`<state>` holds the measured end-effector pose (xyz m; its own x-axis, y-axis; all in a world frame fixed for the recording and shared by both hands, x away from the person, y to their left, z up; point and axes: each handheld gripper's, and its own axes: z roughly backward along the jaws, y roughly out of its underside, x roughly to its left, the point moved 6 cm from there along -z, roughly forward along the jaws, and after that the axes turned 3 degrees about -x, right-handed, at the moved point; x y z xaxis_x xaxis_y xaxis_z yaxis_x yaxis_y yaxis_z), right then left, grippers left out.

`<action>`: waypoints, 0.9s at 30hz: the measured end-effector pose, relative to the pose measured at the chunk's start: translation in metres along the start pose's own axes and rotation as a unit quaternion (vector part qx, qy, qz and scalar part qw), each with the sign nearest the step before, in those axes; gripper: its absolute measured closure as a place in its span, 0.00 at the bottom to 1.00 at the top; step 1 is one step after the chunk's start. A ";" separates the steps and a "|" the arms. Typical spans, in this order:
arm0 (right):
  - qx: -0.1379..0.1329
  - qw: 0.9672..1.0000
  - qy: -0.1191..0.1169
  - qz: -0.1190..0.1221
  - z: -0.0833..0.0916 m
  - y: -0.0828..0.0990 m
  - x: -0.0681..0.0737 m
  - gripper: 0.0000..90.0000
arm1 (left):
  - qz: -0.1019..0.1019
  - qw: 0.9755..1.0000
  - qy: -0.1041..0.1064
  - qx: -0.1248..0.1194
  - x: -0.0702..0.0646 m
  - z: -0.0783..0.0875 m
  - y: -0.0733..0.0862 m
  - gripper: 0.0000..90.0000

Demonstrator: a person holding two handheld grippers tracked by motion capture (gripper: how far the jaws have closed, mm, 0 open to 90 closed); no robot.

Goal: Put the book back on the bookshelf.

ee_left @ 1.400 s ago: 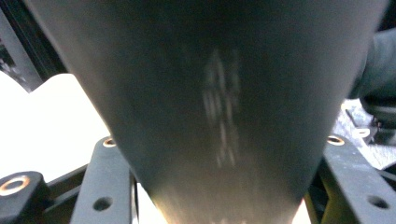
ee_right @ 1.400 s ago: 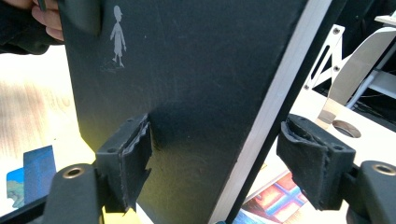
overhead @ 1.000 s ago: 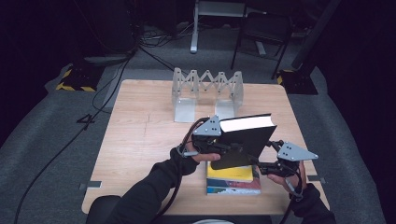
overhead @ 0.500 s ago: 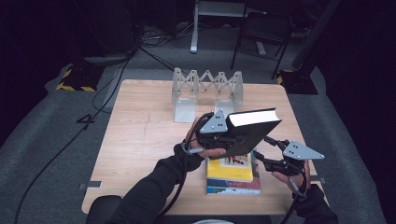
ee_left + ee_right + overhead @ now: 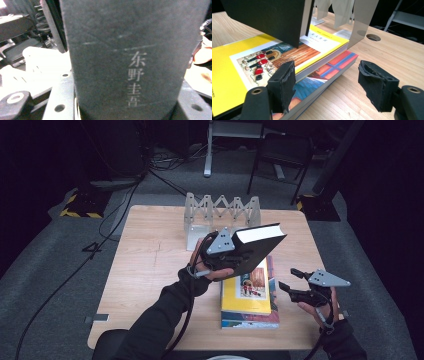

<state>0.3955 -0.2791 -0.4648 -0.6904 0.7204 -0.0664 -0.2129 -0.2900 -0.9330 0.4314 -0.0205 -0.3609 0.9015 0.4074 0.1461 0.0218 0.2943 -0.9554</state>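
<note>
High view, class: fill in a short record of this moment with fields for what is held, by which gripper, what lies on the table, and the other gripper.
held thing: black book, lifted and tilted above the table
holder: left gripper, shut on its spine
on table: yellow book stacked on a colourful book
behind: white folding rack
right gripper: open, holding nothing, beside the stack
surface: wooden table

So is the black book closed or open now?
Closed. The black book shows its white page edge as one solid block between the covers, and the left gripper grips it across the spine, lifted above the yellow book.
</note>
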 end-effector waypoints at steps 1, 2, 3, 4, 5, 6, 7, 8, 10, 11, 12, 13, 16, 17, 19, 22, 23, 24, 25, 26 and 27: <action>-0.002 1.000 -0.001 -0.003 0.001 0.001 -0.002 0.33 | 0.002 1.000 -0.005 0.000 0.003 0.001 0.000 0.59; -0.005 1.000 -0.002 -0.008 0.002 0.002 -0.003 0.33 | 0.001 1.000 -0.009 0.001 0.006 0.001 0.001 0.59; -0.005 1.000 -0.001 -0.011 0.002 0.003 -0.004 0.33 | 0.003 1.000 -0.014 0.003 0.010 0.002 0.001 0.59; 0.000 1.000 0.002 -0.011 0.001 0.004 -0.005 0.33 | 0.006 1.000 -0.018 0.005 0.013 0.002 0.001 0.59; 0.003 1.000 0.002 -0.011 0.001 0.005 -0.006 0.33 | 0.007 1.000 -0.022 0.006 0.016 0.003 0.002 0.59; 0.004 1.000 0.000 -0.014 0.000 0.006 -0.006 0.33 | 0.007 1.000 -0.026 0.007 0.019 0.004 0.002 0.59; 0.004 1.000 0.000 -0.014 0.000 0.006 -0.006 0.33 | 0.007 1.000 -0.026 0.007 0.019 0.004 0.002 0.59; 0.006 1.000 0.002 -0.014 0.000 0.006 -0.006 0.33 | 0.011 0.999 -0.031 0.005 0.022 0.005 0.002 0.59; 0.006 1.000 0.001 -0.012 -0.001 0.006 -0.006 0.33 | 0.019 0.999 -0.038 0.002 0.028 0.007 0.003 0.59; 0.006 1.000 0.002 -0.012 -0.001 0.006 -0.006 0.33 | 0.021 0.999 -0.042 0.002 0.032 0.009 0.004 0.59; 0.007 1.000 0.002 -0.012 -0.001 0.006 -0.007 0.33 | 0.023 0.999 -0.045 0.002 0.035 0.011 0.004 0.59; 0.007 1.000 0.002 -0.013 -0.001 0.006 -0.007 0.33 | 0.027 0.998 -0.054 0.001 0.039 0.013 0.004 0.59; 0.008 1.000 0.003 -0.015 -0.001 0.007 -0.007 0.33 | 0.032 0.997 -0.074 0.001 0.051 0.019 0.005 0.59; 0.009 1.000 0.004 -0.015 -0.001 0.008 -0.008 0.33 | 0.035 0.996 -0.077 0.000 0.053 0.020 0.005 0.59; 0.011 1.000 0.004 -0.015 -0.001 0.008 -0.008 0.33 | 0.041 0.995 -0.090 0.000 0.061 0.025 0.006 0.59; 0.012 1.000 0.004 -0.015 -0.001 0.009 -0.008 0.33 | 0.046 0.993 -0.113 0.003 0.072 0.030 0.008 0.59; 0.012 1.000 0.004 -0.016 -0.002 0.010 -0.008 0.33 | 0.049 0.991 -0.122 0.004 0.076 0.031 0.009 0.59; 0.013 1.000 0.005 -0.016 -0.002 0.010 -0.008 0.33 | 0.051 0.991 -0.127 0.004 0.079 0.033 0.010 0.59; 0.013 1.000 0.004 -0.018 -0.001 0.010 -0.008 0.33 | 0.054 0.990 -0.133 0.004 0.082 0.034 0.010 0.59; 0.014 1.000 0.005 -0.018 -0.001 0.011 -0.008 0.33 | 0.058 0.989 -0.138 0.004 0.086 0.036 0.011 0.59; 0.013 1.000 0.003 -0.018 -0.001 0.011 -0.009 0.33 | 0.068 0.987 -0.146 0.005 0.092 0.038 0.014 0.59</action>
<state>0.3999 -0.2876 -0.4747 -0.6771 0.7351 -0.0350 -0.2559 -0.2797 -0.9253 0.4982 0.0537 -0.3506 0.7326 0.6751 0.0868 -0.0958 0.2285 -0.9688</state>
